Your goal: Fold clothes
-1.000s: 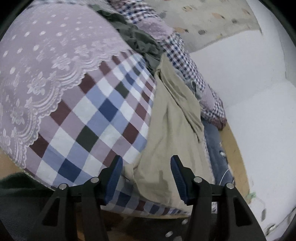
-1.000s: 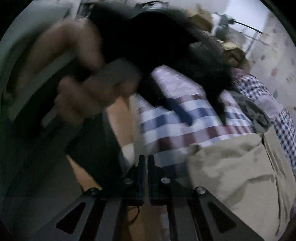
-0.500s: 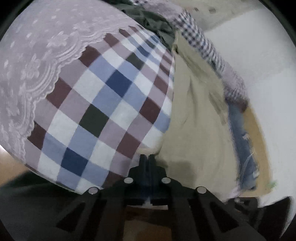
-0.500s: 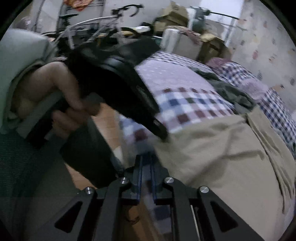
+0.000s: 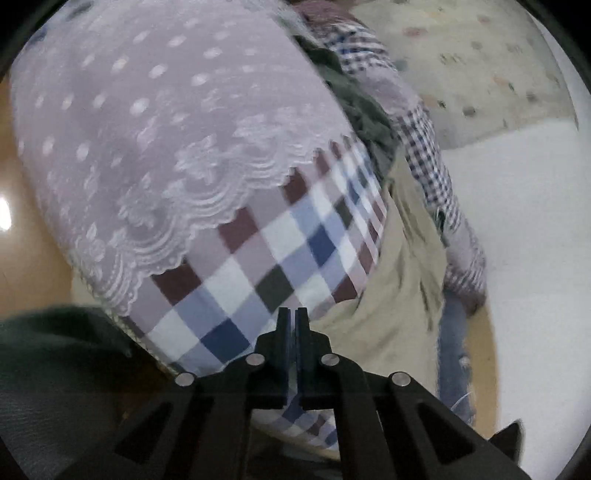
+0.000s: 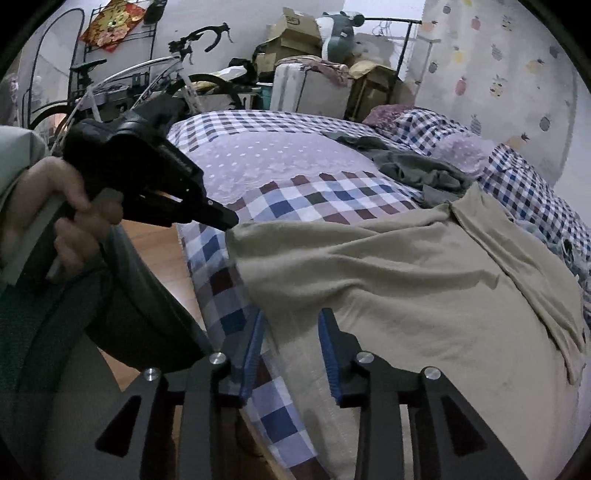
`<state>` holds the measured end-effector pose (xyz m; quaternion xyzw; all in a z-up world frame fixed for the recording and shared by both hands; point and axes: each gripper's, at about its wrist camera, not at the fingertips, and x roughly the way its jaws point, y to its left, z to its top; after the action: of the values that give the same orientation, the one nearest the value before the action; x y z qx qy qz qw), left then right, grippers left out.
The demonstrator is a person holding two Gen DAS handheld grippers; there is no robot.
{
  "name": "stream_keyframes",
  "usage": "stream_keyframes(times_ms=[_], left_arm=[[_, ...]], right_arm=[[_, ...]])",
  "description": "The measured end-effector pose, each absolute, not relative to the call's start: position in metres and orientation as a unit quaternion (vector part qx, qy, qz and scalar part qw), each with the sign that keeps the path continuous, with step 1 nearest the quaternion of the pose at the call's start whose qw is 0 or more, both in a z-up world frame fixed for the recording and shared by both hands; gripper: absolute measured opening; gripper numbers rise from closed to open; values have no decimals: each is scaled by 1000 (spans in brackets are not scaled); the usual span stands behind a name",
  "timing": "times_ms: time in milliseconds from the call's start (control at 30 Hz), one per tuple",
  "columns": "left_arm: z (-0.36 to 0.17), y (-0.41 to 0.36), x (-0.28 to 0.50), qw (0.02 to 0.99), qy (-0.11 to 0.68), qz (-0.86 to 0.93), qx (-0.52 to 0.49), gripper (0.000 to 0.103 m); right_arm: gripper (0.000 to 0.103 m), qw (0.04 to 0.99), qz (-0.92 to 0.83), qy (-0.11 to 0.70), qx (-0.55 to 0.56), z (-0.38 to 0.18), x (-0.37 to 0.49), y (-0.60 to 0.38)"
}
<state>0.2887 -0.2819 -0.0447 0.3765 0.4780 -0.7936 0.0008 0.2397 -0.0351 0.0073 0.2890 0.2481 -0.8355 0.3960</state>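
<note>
A beige garment (image 6: pixel 406 295) lies spread over the near corner of a bed with a checked cover (image 6: pixel 314 199). My left gripper (image 6: pixel 225 220), held in a person's hand (image 6: pixel 66 206), is shut on the garment's near left corner. In the left wrist view the left gripper (image 5: pixel 291 321) has its jaws pressed together at the edge of the beige garment (image 5: pixel 399 295). My right gripper (image 6: pixel 290 332) is open at the bed's edge, and the garment's front hem lies between its blue fingers (image 6: pixel 255 350).
A dark green garment (image 6: pixel 417 170) is bunched farther up the bed, and a lilac lace cover (image 5: pixel 147 129) drapes the middle. Blue jeans (image 5: pixel 452 350) hang off the bed's side by a white wall (image 5: pixel 517 258). A bicycle (image 6: pixel 166 74) and boxes (image 6: pixel 295 29) stand behind.
The left gripper went from open to shut on the beige garment's corner. The right gripper went from shut to open and now straddles the garment's front hem.
</note>
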Motion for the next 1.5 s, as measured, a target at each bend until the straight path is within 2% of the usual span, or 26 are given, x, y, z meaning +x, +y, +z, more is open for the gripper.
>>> stream_keyframes(times_ms=[67, 133, 200, 233, 467, 500, 533, 600, 700, 833, 900, 1000, 1133, 1267, 1433, 1500], left_arm=[[-40, -289, 295, 19, 484, -799, 356, 12], [-39, -300, 301, 36, 497, -800, 333, 46], [-38, -303, 301, 31, 494, -803, 331, 56], [-38, -299, 297, 26, 482, -807, 340, 57], [-27, -241, 265, -15, 324, -849, 417, 56], [-26, -231, 260, -25, 298, -852, 429, 52], [-26, -223, 252, -35, 280, -852, 441, 31], [-27, -209, 235, -56, 250, -848, 464, 3], [-16, -208, 232, -96, 271, -850, 442, 3], [13, -246, 260, -165, 415, -837, 318, 3], [6, -259, 263, -137, 446, -822, 325, 3], [-11, -272, 263, -89, 477, -798, 356, 3], [0, -264, 257, -99, 460, -807, 357, 3], [7, -256, 261, -101, 446, -813, 361, 3], [13, -253, 264, -100, 433, -817, 367, 3], [15, -248, 263, -102, 430, -819, 366, 3]], right_arm=[[35, 394, -836, 244, 292, 6, 237, -34], [36, 393, -836, 242, 295, 5, 235, -33], [36, 393, -836, 242, 298, 3, 234, -33], [36, 393, -836, 241, 299, 3, 233, -34], [40, 389, -838, 233, 305, 2, 230, -31], [41, 387, -839, 230, 306, 3, 229, -29], [42, 385, -841, 226, 307, 4, 228, -27], [43, 377, -845, 219, 308, 7, 225, -20], [44, 353, -857, 211, 310, 17, 220, 1], [45, 262, -893, 183, 317, 46, 209, 72], [51, 208, -909, 157, 325, 63, 206, 119], [52, 129, -918, 116, 357, 79, 209, 194], [52, 52, -894, 44, 444, 75, 218, 292], [52, 50, -852, -42, 519, 53, 228, 353], [52, 81, -814, -40, 574, 29, 232, 356], [49, 90, -798, -30, 595, 19, 229, 352]])
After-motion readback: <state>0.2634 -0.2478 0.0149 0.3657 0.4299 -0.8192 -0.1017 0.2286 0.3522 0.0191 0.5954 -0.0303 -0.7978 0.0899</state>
